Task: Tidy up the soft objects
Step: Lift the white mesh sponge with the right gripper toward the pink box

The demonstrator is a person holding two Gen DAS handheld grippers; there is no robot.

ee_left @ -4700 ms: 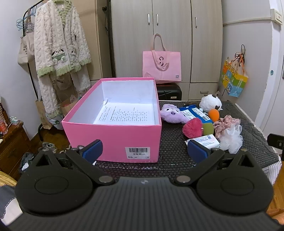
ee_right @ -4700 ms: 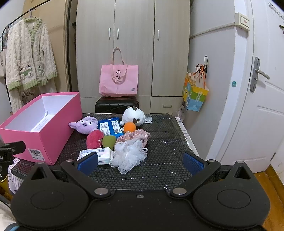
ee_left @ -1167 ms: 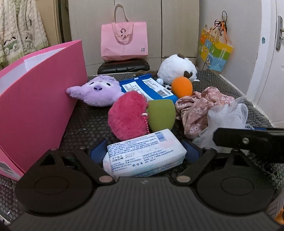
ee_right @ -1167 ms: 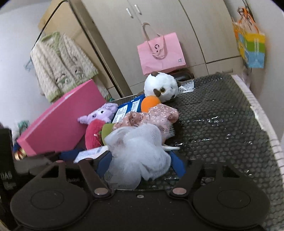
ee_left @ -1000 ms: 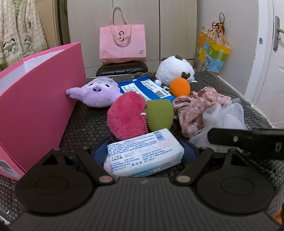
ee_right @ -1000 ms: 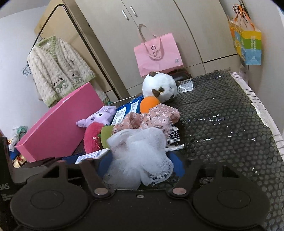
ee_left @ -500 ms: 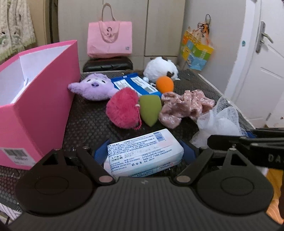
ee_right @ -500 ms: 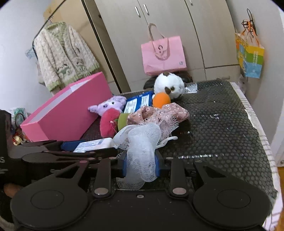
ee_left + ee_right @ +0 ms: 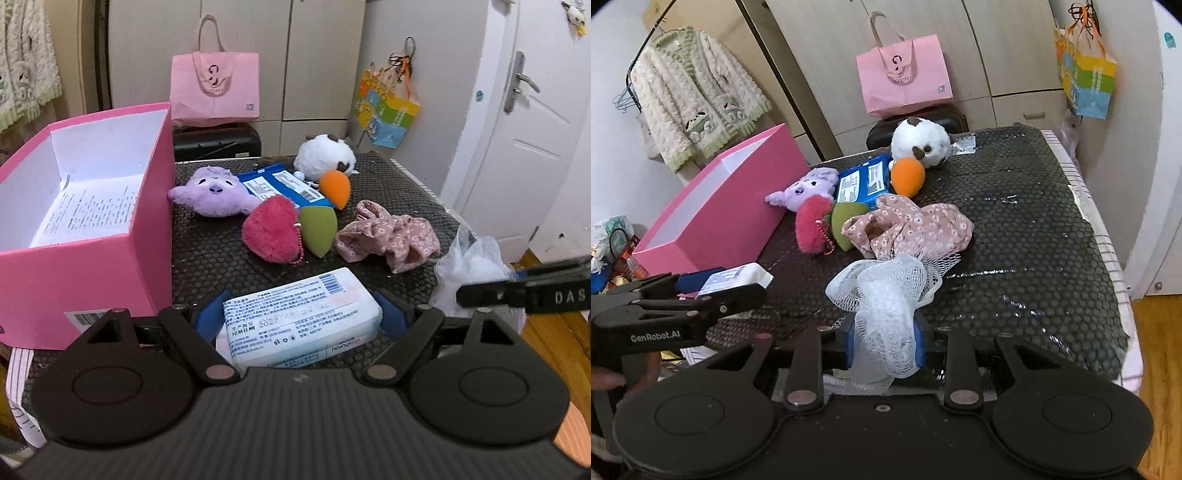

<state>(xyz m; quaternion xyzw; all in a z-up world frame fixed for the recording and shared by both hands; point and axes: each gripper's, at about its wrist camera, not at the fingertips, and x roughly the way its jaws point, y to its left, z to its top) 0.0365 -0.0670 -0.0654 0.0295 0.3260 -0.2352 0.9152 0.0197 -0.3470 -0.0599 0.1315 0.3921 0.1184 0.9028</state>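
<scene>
Left gripper clamped on tissue pack, right of pink box. Right gripper squeezes mesh pouf, farther right.

The left tool is now gripping the white tissue pack between its blue pads and is holding it above the worktop, while some seconds ago the pack was lying beside the white mesh sponge. The right tool, which was wide open before, is now squeezing this sponge, and the sponge is hanging clear of the pink floral cloth. Both tools are sitting higher than a second ago, and the pink box is showing its inside again.
</scene>
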